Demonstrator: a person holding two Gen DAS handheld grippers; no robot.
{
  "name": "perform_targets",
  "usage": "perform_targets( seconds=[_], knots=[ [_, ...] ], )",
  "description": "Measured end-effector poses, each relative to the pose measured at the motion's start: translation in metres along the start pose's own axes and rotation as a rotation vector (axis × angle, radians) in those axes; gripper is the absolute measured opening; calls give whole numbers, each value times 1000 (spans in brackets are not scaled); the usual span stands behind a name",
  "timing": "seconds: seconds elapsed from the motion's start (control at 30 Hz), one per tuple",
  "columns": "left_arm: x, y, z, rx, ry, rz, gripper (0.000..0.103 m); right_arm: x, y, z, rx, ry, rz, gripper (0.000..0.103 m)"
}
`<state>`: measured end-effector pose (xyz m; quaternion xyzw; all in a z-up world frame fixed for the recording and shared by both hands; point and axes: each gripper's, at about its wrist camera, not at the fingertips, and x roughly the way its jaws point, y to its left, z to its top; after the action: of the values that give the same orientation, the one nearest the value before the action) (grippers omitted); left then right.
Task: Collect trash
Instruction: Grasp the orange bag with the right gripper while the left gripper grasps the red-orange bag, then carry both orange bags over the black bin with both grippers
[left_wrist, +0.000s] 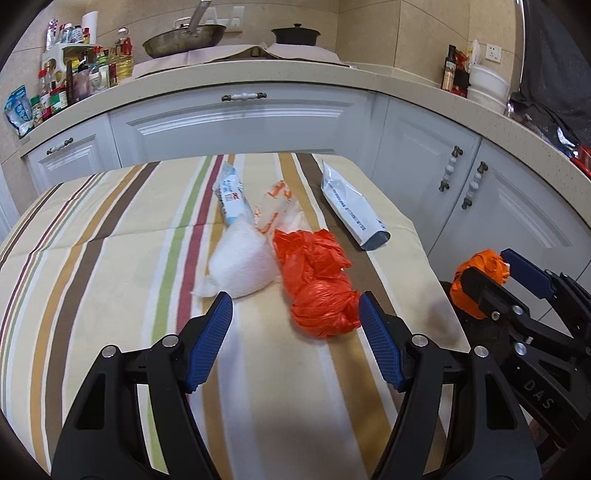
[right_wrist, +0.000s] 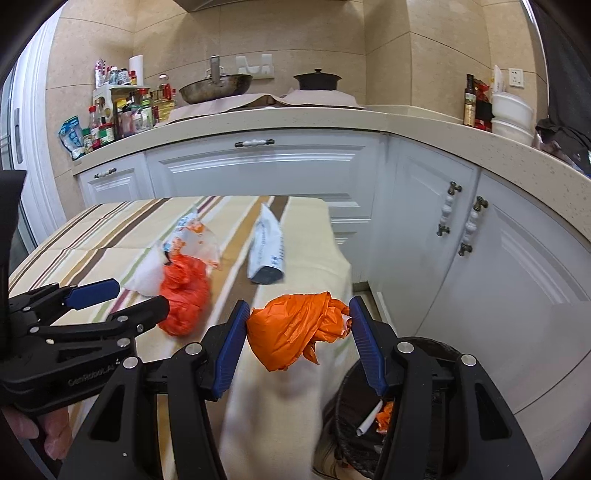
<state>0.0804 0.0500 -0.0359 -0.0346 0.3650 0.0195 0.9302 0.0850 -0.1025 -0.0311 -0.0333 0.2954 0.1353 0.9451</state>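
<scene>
Right gripper (right_wrist: 297, 332): jaws pinching a crumpled orange bag (right_wrist: 295, 332), one blue pad on each flank of the wad; the wad hangs clear of the striped tablecloth (right_wrist: 92, 236), just past the table's near right corner

Left gripper (left_wrist: 295, 332): jaws spread, nothing between the pads; hovers low over the cloth, pointing down and forward

Trash bin (right_wrist: 347, 424): dark, on the floor off the table's right edge, below and slightly right of the held wad; a white paper roll and an orange scrap already inside. Judged: the held bag needs a short move right and down before release

Red-orange bag (left_wrist: 317, 288): on the cloth, directly ahead of the left gripper and a little right of its centre line, touching or nearly touching the right pad's tip. Long axis runs away from the gripper, roughly in line with the fingers, so the jaws would close across its narrow width. Left hand is the nearer one

White bag (left_wrist: 240, 266): just left of the red-orange bag, touching it, near the left pad's tip

Clear wrapper with orange print (left_wrist: 275, 206) and blue-white packet (left_wrist: 231, 195): behind those two, farther from both grippers

White-grey pouch (left_wrist: 351, 206): apart, toward the table's right edge, long axis angled toward the near right

Judged remaining: five items on the cloth, one in the grip
</scene>
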Motion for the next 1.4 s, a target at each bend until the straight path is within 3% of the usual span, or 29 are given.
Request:
perform_targets(
  seconds=[0.4,0.5,0.6,1.03,1.4],
  knots=[
    [33,-17,4,11,73,31,67,10,-35,-13,67,17,1,55],
    [37,-15,5,4,95,16,47,11,-39,-15,76,18,3,55],
    [38,-13,4,4,99,2,43,12,-41,-16,79,19,5,55],
    [-21,-18,-2,73,-116,46,41,-7,-40,-15,81,-20,-28,55],
    [-62,-27,-18,115,-155,-23,41,-38,-34,-17,71,-50,-68,55]
  ],
)
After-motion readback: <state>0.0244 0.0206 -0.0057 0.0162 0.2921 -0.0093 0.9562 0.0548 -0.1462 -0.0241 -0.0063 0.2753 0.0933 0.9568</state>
